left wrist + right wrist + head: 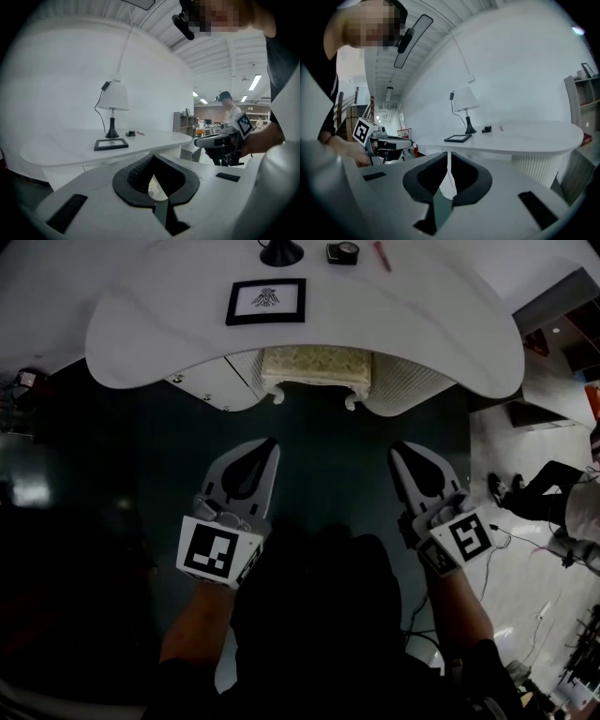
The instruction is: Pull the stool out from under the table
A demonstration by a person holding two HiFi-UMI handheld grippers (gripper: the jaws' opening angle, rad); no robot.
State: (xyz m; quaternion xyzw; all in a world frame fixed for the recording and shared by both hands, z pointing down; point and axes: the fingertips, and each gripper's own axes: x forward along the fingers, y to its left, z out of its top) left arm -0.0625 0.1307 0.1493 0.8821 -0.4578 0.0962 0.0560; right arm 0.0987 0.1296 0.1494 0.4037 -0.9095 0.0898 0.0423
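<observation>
The white curved surface (141,320) spans the top of the head view, above a dark floor (328,474). Under its front edge, between two ribbed white pedestals (412,381), the stool (316,365) is tucked in. Only its cream patterned seat and curled white front legs show.

The left claw (273,442) and right claw (393,447) are side by side over the floor, pointing at the stool and well apart from it. Each has its jaws closed together with nothing between them, and each carries a cube with black-and-white square markers.

On the surface lies a black picture frame (266,302); its dark print is too small to read. Behind the frame stand a lamp (114,96) with a white shade, a small black object (343,252) and a red pen (382,256).
</observation>
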